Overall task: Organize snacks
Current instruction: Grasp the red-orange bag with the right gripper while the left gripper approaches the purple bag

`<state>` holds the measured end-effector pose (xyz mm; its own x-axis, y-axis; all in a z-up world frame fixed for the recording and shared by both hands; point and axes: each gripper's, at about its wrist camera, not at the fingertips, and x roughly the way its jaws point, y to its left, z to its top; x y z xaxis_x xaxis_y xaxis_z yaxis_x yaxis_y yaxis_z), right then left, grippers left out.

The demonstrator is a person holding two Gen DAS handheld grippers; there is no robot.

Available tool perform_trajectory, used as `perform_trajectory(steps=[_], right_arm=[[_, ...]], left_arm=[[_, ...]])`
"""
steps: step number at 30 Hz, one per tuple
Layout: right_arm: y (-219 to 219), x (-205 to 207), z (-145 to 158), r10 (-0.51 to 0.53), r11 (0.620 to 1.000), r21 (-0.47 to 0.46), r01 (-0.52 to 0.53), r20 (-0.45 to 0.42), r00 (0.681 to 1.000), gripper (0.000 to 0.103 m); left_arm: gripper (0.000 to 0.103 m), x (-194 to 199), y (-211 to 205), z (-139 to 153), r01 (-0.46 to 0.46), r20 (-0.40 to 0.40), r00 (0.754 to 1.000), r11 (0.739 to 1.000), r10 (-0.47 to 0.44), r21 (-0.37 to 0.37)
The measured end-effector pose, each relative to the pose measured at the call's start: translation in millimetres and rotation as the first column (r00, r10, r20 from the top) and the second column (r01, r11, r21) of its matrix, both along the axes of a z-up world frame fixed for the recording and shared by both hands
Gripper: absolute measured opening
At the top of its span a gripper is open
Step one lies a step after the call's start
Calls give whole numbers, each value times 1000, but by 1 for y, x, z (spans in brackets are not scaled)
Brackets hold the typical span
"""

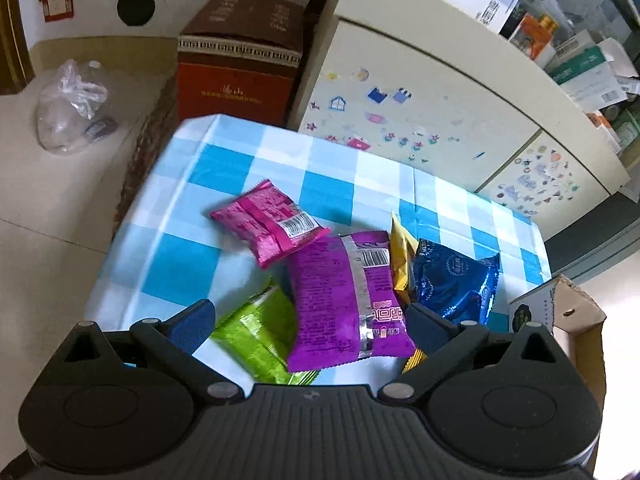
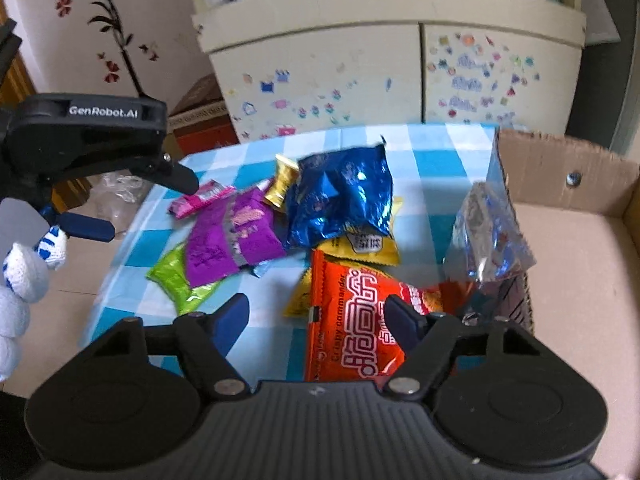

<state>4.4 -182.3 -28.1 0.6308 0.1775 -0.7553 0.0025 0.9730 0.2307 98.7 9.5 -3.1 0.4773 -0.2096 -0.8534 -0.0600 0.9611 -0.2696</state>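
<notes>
Several snack packets lie on the blue-checked table point(image 1: 180, 248). In the left wrist view my left gripper point(image 1: 312, 320) is open above a purple packet point(image 1: 344, 300), with a green packet point(image 1: 260, 328), a pink packet point(image 1: 268, 220), a yellow packet point(image 1: 402, 256) and a blue packet point(image 1: 456, 280) around it. In the right wrist view my right gripper point(image 2: 318, 316) is open over an orange packet point(image 2: 352, 320). The blue packet point(image 2: 340, 200), purple packet point(image 2: 232, 236) and green packet point(image 2: 176, 276) lie beyond. A silvery blue packet point(image 2: 486, 236) is blurred at the cardboard box point(image 2: 560, 240) wall. The left gripper point(image 2: 140, 200) shows open at left.
The open cardboard box stands at the table's right edge and also shows in the left wrist view point(image 1: 576, 320). A cream cabinet point(image 2: 392, 80) with stickers stands behind the table. A red-brown carton point(image 1: 240, 64) and a plastic bag point(image 1: 72, 108) sit at the left on the floor side.
</notes>
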Motion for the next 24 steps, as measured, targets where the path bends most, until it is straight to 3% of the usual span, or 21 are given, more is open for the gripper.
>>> perform_trajectory(steps=[8, 18, 20, 24], right_arm=[[10, 0, -4, 34, 999, -32, -34, -6, 999, 77], [32, -20, 3, 222, 973, 76, -218, -45, 974, 76], [29, -22, 5, 217, 972, 102, -212, -48, 975, 74], [21, -23, 8, 160, 986, 54, -157, -41, 986, 76]], left_arm=[[103, 18, -14, -18, 0, -25, 1000, 1000, 0, -13], [103, 30, -15, -41, -18, -65, 998, 1000, 16, -16], [103, 31, -15, -44, -20, -73, 997, 1000, 18, -23], [103, 33, -14, -46, -28, -76, 997, 999, 25, -43]])
